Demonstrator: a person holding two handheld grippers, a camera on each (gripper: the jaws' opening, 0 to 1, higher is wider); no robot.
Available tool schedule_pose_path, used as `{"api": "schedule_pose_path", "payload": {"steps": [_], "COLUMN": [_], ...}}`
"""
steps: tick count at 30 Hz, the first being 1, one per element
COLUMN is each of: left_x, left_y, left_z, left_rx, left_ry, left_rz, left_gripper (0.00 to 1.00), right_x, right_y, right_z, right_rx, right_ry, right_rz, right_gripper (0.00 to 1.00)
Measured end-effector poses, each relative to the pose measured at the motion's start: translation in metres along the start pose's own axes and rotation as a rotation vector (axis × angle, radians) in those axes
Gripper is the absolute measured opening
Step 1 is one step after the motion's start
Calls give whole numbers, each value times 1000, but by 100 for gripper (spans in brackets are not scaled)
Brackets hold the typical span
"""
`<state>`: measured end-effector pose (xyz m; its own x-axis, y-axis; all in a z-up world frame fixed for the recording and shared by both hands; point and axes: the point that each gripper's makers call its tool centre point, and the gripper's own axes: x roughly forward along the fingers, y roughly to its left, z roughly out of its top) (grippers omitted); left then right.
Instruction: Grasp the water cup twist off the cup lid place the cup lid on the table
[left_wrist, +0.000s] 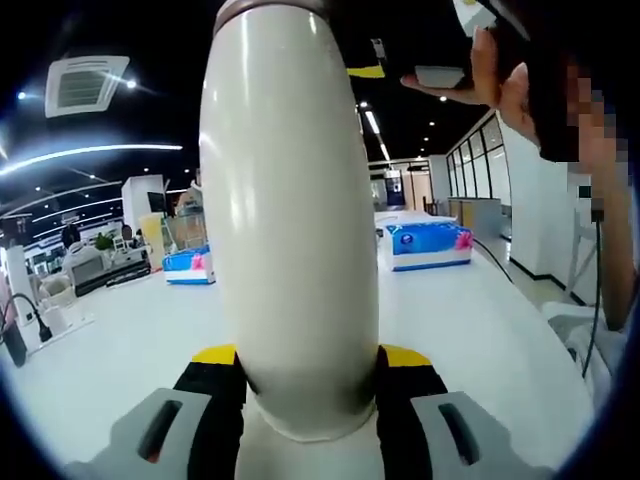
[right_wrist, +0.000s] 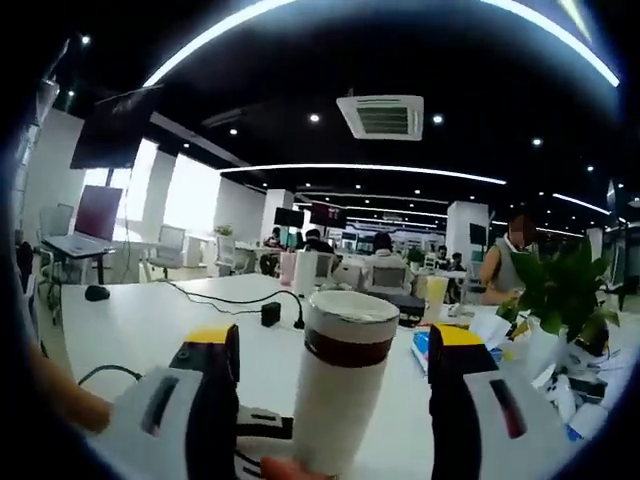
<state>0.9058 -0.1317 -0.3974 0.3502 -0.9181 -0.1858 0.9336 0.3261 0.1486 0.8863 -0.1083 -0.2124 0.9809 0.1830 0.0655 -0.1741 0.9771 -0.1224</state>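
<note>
- Left gripper (left_wrist: 310, 385) pinching the water cup (left_wrist: 290, 230) low on its white body, one yellow-tipped black jaw pressing each side
- Cup rising straight ahead of those jaws, its dark band reaching the top of the left gripper view
- Beyond the cup, white table (left_wrist: 480, 320) stretching away, carrying a blue tissue pack (left_wrist: 428, 245) to the right of the jaws and a second blue pack (left_wrist: 188, 265) to their left
- Up and right of the cup, a person's hand (left_wrist: 500, 75) gripping a dark device
- Right gripper (right_wrist: 335, 385) standing spread, jaws well apart on either side of the same cup (right_wrist: 342, 385), neither jaw touching it
- Cup lid (right_wrist: 350, 308) sitting on the cup above a dark brown band, level with the jaw tips and between them
- A fingertip (right_wrist: 290, 468) showing at the cup's base, just beneath the jaws
- Past the right jaw, a green plant (right_wrist: 565, 290) and scattered clutter lying on the table
- Past the left jaw, a black cable with an adapter (right_wrist: 270, 313) running across the table
- Farther off, seated people (right_wrist: 380, 245) working at desks under ceiling lights
</note>
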Motion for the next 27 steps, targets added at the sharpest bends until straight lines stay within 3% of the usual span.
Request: {"api": "schedule_pose_path", "payload": {"steps": [9, 15, 20, 27], "left_x": [0, 1, 1, 1], "left_y": [-1, 0, 0, 0], "left_z": [-1, -1, -1, -2], "left_rx": [-2, -1, 2, 5], "left_ry": [3, 4, 5, 7], "left_rz": [-3, -4, -5, -7], "left_gripper": [52, 52, 52, 52], "right_x": [4, 8, 12, 16], "right_y": [-5, -5, -8, -10], "right_z": [5, 10, 5, 2], "right_rx": [2, 66, 31, 54], "right_ry": [-2, -36, -15, -9], "right_rz": [-10, 5, -9, -12], "right_gripper": [72, 66, 62, 58]}}
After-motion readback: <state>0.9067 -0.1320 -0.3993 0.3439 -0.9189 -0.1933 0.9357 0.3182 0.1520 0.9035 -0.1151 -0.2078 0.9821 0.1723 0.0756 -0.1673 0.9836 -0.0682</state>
